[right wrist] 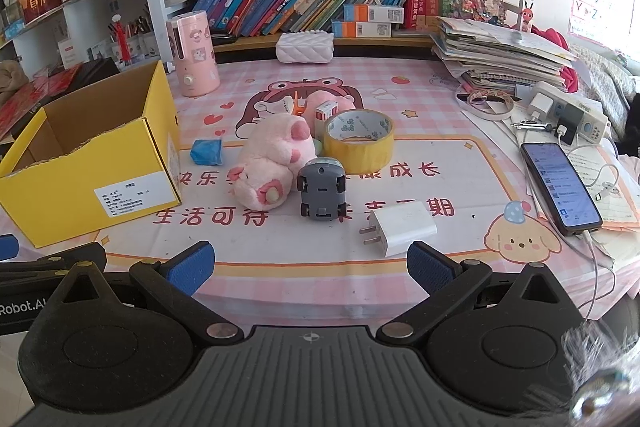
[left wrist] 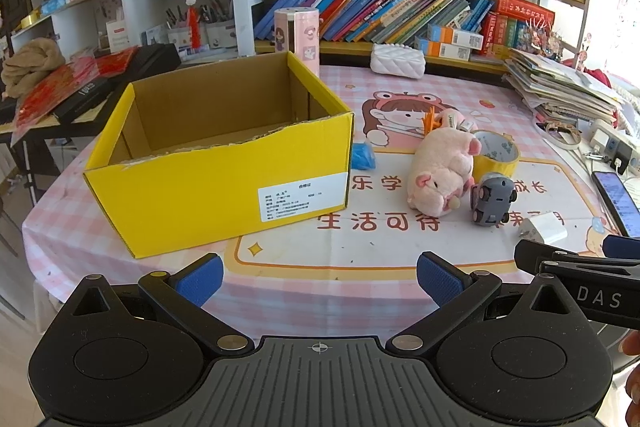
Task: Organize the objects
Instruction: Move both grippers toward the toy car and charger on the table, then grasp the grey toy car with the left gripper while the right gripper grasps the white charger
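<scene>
A desk (right wrist: 400,267) with a pink cartoon cloth stands in front of shelves full of books.

Nearest, the left gripper (left wrist: 319,279) hangs over the desk's front edge with its two blue pads wide apart and nothing between them. The right gripper (right wrist: 311,269) is beside it, also spread wide and holding nothing.

Just past the right gripper lies a white charger (right wrist: 400,227) with its prongs pointing left. A little farther, a grey toy car (right wrist: 321,193) lies with its wheels showing. The pink plush pig (right wrist: 272,163) lies on its side, touching the car. Behind both sits a roll of yellow tape (right wrist: 359,141), flat on the desk. A small blue thing (right wrist: 207,151) lies between the pig and the box.

The yellow box (left wrist: 216,163) stands on the left side of the desk. It is open on top and what shows of the inside is bare cardboard. A white label is on its front.

At the right edge a phone (right wrist: 560,183) lies with its screen lit. Farther back stand a pink can (right wrist: 194,53) and a white quilted pouch (right wrist: 305,47), next to a pile of papers (right wrist: 500,55).
</scene>
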Tool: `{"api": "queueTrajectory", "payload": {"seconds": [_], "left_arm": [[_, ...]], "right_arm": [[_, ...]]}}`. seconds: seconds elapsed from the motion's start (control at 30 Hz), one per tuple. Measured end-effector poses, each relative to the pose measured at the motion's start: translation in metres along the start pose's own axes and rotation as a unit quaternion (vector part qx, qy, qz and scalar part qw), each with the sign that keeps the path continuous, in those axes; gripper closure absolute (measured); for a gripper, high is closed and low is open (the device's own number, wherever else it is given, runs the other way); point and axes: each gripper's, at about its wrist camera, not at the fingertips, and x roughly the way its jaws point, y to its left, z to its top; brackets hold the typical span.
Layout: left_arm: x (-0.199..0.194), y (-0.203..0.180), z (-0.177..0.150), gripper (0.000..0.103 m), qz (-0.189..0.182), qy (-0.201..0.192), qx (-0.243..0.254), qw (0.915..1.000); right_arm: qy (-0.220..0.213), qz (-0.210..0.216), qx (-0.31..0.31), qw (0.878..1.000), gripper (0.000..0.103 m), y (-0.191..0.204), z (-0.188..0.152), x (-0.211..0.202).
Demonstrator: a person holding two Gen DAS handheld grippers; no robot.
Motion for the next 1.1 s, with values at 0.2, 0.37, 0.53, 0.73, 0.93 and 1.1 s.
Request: {"api": "queueTrajectory", "payload": {"seconds": [0.2, 0.37, 0.53, 0.73, 0.93, 1.1], "left_arm": [[0.001, 0.0, 0.001, 0.0, -0.004, 0.0, 0.002, 1.0], [0.002, -0.002, 0.001, 0.0, -0.008, -0.001, 0.005, 1.0], [0.004, -0.004, 0.002, 0.0, -0.013, 0.002, 0.01, 0.9999], [0.008, -0.008, 0.005, 0.0, -0.022, 0.001, 0.009, 0.9997], [0.013, -0.018, 0.01, 0.0, -0.035, 0.001, 0.012, 0.9993], [0.023, -0.027, 0.017, 0.0, -0.038, 0.005, 0.004, 0.9993]], "right_arm": [[-0.001, -0.005, 0.001, 1.0, 0.0, 0.0, -0.001, 0.001], [-0.002, -0.011, 0.002, 1.0, 0.0, 0.0, -0.001, 0.0], [-0.001, -0.019, 0.005, 1.0, 0.0, -0.002, -0.001, -0.001], [0.001, -0.028, 0.004, 1.0, 0.0, -0.005, 0.0, -0.002], [-0.001, -0.034, 0.008, 0.999, 0.0, -0.015, 0.004, 0.002], [-0.002, -0.035, 0.003, 0.999, 0.0, -0.024, 0.012, 0.009]]}}
